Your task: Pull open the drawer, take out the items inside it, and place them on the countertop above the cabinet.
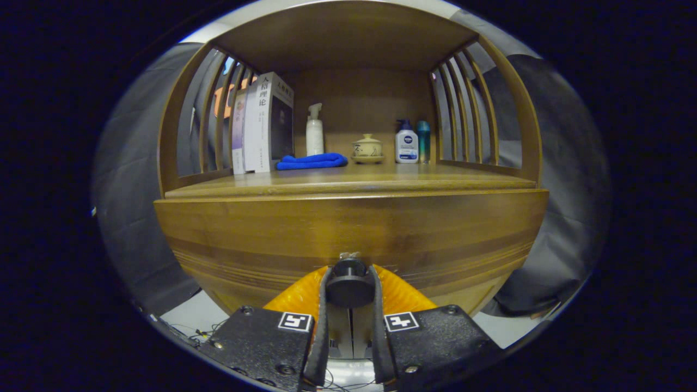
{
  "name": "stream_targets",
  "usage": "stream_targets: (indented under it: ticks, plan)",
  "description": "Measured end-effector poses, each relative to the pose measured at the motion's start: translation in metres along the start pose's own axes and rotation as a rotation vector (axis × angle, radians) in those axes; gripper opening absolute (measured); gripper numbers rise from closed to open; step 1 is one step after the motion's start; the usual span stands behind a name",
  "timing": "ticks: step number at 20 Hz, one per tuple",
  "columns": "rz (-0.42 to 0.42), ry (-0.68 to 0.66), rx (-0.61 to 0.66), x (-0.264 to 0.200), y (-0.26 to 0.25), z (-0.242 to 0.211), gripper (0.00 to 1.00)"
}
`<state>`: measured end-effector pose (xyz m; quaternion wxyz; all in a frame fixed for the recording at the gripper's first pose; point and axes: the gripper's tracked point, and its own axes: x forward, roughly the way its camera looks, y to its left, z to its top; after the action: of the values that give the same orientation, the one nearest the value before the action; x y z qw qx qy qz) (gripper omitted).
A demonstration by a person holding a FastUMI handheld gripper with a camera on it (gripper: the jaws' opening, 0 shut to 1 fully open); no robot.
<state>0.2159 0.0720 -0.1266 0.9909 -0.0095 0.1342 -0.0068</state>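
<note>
gripper (349,277): level, pointing straight at the cabinet front, fingers running forward side by side
fingers (324,305): nearly closed, one pad on each side of the drawer knob (349,286), both look pressed against it
knob: dark round disc, face toward the camera, on a short stem with a metal fitting at the wood; sits between the fingertips
drawer (351,234): wide wooden front panel, long axis horizontal, face square to the gripper; looks closed, no gap visible along its top edge; contents hidden
countertop (348,182): flat wooden shelf directly above the drawer front, front lip running side to side
on the countertop, back row: books (264,125) upright at the left, white pump bottle (314,130) beside them, blue cloth (311,161) folded flat in front of the bottle, lidded ceramic cup (367,148) on a saucer in the middle, white and blue pump bottle (406,142) and teal bottle (423,141) just beside each other at the right
free room: front half of the countertop is bare wood, from the lip back to the row of items
edges: slatted wooden side rails (468,109) left and right of the shelf, wooden roof panel overhead; open at the front
below: pale floor (190,316) either side of the cabinet base
</note>
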Motion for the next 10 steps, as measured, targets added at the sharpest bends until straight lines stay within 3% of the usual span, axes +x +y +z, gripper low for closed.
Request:
stream_targets:
  ticks: [10]
  plan:
    - [0.024, 0.008, -0.008, -0.073, 0.005, -0.02, 0.35]
